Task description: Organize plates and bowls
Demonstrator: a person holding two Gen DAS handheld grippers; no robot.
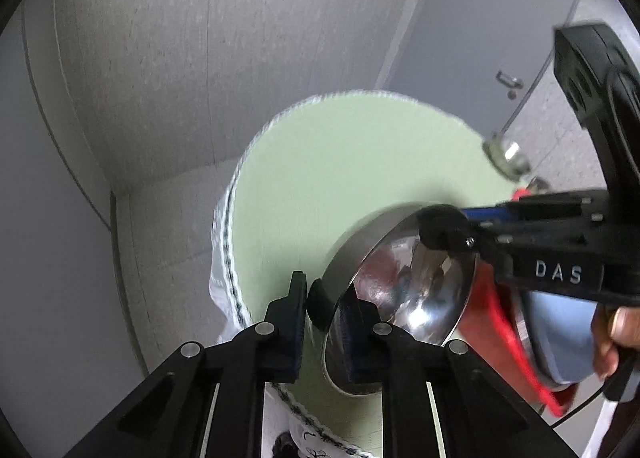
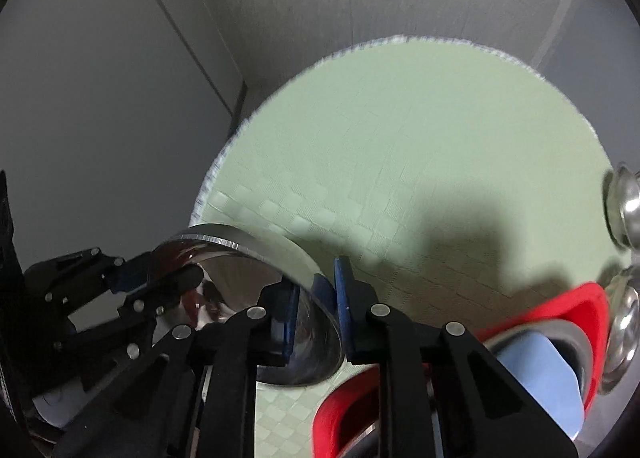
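A shiny steel bowl (image 1: 404, 290) is held tilted above the green round table (image 1: 340, 161). My left gripper (image 1: 326, 322) is shut on the bowl's near rim, one finger inside and one outside. My right gripper (image 1: 444, 230) reaches in from the right and clamps the far rim. In the right wrist view the same bowl (image 2: 256, 278) sits between the right gripper's (image 2: 318, 322) fingers, with the left gripper (image 2: 168, 278) on its other side. A red tray (image 2: 560, 310) holds a blue plate (image 2: 536, 374) lower right.
Small steel bowls (image 2: 622, 201) stand at the table's right edge, also seen in the left wrist view (image 1: 508, 157). The table's cloth edge (image 1: 226, 242) drops off on the left. Grey walls and a grey door (image 1: 460, 37) stand behind.
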